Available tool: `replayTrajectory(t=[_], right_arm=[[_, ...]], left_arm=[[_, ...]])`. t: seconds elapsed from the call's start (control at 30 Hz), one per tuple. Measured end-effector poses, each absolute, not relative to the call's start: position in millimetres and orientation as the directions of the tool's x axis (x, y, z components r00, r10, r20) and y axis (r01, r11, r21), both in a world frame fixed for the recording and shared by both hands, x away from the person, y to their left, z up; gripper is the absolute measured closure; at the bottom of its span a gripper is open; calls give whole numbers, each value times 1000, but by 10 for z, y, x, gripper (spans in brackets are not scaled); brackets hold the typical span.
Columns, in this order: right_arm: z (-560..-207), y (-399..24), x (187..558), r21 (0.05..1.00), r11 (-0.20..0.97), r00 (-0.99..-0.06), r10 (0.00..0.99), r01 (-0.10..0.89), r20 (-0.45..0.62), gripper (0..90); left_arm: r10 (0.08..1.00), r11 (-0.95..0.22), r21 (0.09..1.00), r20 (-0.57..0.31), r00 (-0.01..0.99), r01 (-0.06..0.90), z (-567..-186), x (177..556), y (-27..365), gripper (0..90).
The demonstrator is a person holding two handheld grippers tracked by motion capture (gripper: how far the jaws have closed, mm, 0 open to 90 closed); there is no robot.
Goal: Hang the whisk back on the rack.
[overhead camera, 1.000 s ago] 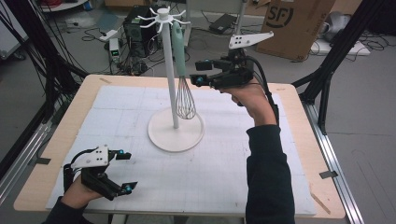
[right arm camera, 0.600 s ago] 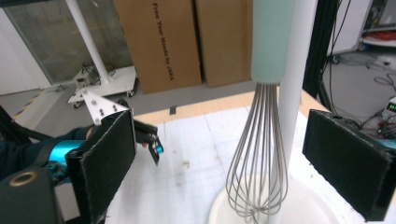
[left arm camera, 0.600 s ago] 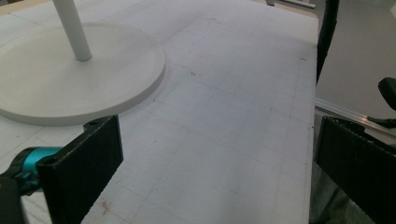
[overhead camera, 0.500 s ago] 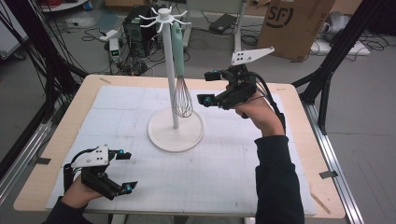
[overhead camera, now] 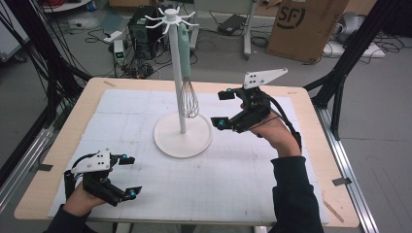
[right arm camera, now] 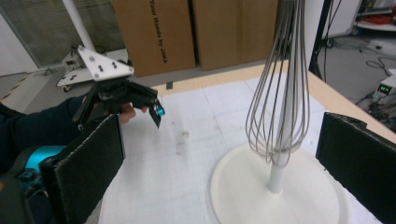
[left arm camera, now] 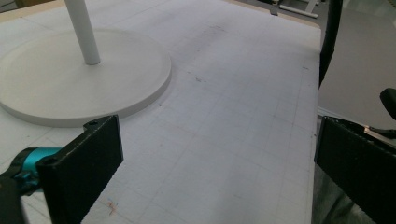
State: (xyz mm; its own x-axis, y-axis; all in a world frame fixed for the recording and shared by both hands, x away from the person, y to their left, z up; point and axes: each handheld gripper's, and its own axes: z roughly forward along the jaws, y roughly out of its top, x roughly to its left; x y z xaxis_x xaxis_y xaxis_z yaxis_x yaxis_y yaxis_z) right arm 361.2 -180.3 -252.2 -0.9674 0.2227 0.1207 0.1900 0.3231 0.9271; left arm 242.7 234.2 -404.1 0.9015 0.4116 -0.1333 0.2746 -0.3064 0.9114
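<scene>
Whisk (overhead camera: 188,97) just beyond right hand-held gripper (overhead camera: 222,108)

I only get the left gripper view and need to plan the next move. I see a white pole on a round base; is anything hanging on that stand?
Observer: Yes, a whisk with a pale green handle hangs from a hook at the top of the stand, wires downward.
Operator: Where is the right gripper?
Observer: The right gripper is just right of the whisk, apart from it; its jaws have just been opening, with nothing between them.
Operator: And where does my left gripper sit?
Observer: The left gripper is over the near left corner of the mat, well apart from the stand.
</scene>
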Motion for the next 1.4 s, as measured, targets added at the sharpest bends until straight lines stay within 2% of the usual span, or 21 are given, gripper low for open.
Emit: replayTrajectory(t=[0.67,1.4], right_arm=[[-3031,-1977,3336,899,372,-961,231,232,153,0],[-3408,-2263,3087,912,318,-944,283,259,170,0]], left_arm=[[424,-271,921,-145,894,278,-4025,2444,2383,17],[442,-248,925,-157,883,289,-4012,2463,2392,17]])
